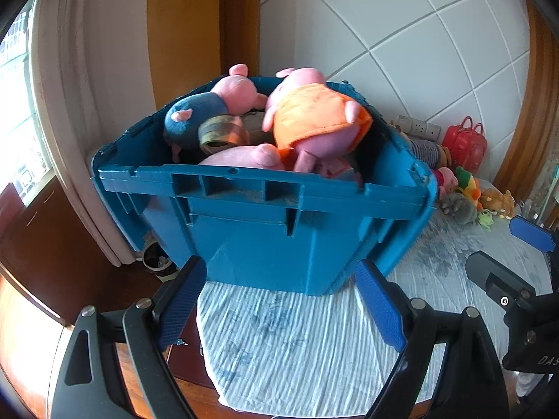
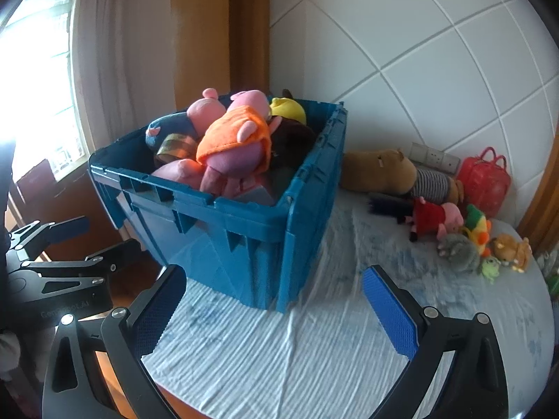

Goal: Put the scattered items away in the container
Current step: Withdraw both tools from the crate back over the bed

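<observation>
A blue plastic crate point(image 1: 251, 241) point(image 2: 251, 234) stands on the striped cloth, piled with plush toys: a pink pig in an orange dress point(image 1: 314, 118) point(image 2: 234, 139), a pig in dark blue point(image 1: 195, 111), and a yellow toy point(image 2: 288, 108). My left gripper point(image 1: 279, 300) is open just in front of the crate's near wall, holding nothing. My right gripper point(image 2: 276, 303) is open too, empty, near the crate's front corner. To the right, scattered toys lie by the wall: a brown plush point(image 2: 377, 171), a red-dressed pig point(image 2: 436, 216), a grey plush point(image 2: 457, 251), and a small green frog point(image 2: 491, 269).
A red handbag point(image 2: 484, 181) point(image 1: 464, 143) leans against the tiled wall beside a socket strip point(image 2: 433, 157). The striped cloth point(image 2: 314, 349) covers a round wooden table whose edge drops off at the left. A curtain and a window are at the left. The other gripper point(image 2: 52, 272) shows at the left edge.
</observation>
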`<move>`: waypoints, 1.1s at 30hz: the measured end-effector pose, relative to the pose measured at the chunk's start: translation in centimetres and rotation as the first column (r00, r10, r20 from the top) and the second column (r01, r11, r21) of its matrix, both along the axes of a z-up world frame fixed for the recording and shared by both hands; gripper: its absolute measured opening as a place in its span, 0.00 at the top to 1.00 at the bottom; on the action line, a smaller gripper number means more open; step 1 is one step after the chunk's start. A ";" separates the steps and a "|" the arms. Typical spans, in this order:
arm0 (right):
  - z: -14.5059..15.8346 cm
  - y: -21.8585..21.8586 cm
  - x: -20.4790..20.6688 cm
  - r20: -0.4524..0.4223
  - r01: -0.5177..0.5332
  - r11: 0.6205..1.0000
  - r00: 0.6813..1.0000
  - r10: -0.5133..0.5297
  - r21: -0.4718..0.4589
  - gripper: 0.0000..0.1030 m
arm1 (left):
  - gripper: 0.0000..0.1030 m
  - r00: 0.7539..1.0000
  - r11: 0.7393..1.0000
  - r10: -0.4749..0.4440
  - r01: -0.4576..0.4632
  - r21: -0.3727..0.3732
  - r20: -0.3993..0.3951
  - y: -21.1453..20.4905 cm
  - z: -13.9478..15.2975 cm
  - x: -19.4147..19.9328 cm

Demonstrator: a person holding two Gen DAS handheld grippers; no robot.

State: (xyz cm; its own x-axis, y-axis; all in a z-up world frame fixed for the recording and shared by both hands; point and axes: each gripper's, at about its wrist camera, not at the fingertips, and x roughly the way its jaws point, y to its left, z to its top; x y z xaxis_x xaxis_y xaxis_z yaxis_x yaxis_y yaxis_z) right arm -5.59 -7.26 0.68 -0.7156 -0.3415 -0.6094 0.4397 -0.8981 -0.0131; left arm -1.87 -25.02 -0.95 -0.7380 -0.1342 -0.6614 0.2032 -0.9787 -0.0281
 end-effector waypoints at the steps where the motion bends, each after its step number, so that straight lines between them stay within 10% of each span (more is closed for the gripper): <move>1: 0.0 0.4 0.1 0.000 0.004 1.000 1.000 -0.004 -0.004 0.00 | 0.15 1.000 1.000 -0.005 0.005 -0.004 0.001 0.4 0.0 0.0; 33: -2.1 23.6 -1.2 0.062 0.155 0.988 0.986 -0.155 0.000 0.00 | 0.15 0.985 0.988 -0.154 0.155 -0.014 0.078 24.0 -1.8 -3.1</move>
State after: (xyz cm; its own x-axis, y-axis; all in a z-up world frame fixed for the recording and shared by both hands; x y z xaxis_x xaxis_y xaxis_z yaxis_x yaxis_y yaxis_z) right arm -6.75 16.31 -1.47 -0.7209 -0.2325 -0.6528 0.2952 -0.9553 0.0143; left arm -4.97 -1.07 -2.73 -0.6982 -0.0361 -0.7150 0.0501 -0.9987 0.0015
